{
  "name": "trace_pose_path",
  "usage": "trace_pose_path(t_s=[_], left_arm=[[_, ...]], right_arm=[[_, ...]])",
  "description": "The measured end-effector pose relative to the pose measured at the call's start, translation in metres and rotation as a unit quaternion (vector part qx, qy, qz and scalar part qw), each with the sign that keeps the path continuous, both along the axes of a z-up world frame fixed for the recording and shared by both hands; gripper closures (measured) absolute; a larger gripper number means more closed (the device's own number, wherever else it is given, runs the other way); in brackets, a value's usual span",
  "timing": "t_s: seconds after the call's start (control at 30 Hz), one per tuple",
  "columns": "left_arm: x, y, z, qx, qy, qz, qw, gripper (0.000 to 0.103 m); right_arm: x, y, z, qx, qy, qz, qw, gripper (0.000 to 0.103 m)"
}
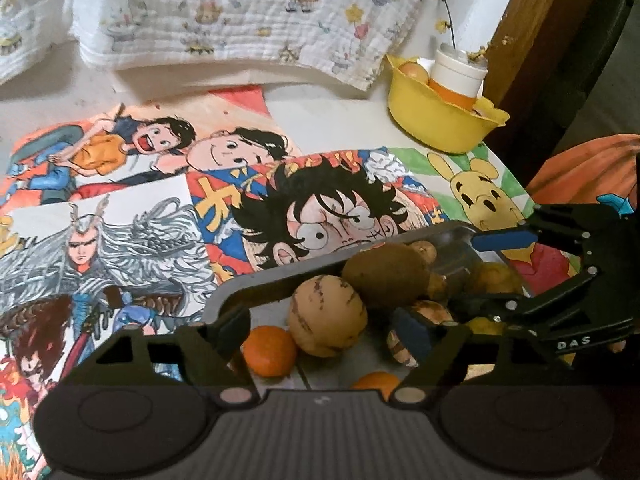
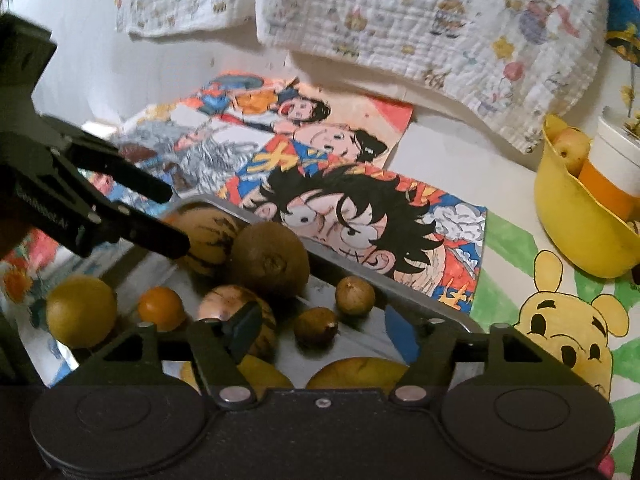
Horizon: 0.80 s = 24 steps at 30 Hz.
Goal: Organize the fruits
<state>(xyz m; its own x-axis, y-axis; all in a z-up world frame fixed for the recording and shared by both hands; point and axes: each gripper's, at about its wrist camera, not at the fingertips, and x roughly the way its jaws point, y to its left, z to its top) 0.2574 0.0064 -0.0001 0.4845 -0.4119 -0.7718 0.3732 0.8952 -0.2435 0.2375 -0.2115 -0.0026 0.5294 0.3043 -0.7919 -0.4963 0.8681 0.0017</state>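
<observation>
Jaws apart and empty on left gripper and right gripper, above the fruit-filled metal tray.

The tray sits right under my two grippers, its fruit spread before my right gripper: the kiwi straight ahead, a striped melon just left of it and touching it, and two small fruits lying ahead to the right. My left gripper reaches in from the left over the melon. Beyond the tray lie the drawings, and far right stands a bowl holding a cup
</observation>
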Motion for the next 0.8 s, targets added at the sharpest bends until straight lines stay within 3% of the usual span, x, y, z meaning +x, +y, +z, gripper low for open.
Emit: trace_pose_path(t_s=[0.27,0.8], left_arm=[[-0.018,0.003,0.008,0.019,-0.042,0.038,0.9982,0.005],[-0.072,0.004,0.011,0.035,-0.124,0.107,0.9859,0.001]], right_arm=[[-0.013,-0.003,0.006,0.018,-0.031,-0.022,0.999,0.023],[-0.059,-0.006,0.019,0.048,-0.107,-0.055,0.992,0.006]])
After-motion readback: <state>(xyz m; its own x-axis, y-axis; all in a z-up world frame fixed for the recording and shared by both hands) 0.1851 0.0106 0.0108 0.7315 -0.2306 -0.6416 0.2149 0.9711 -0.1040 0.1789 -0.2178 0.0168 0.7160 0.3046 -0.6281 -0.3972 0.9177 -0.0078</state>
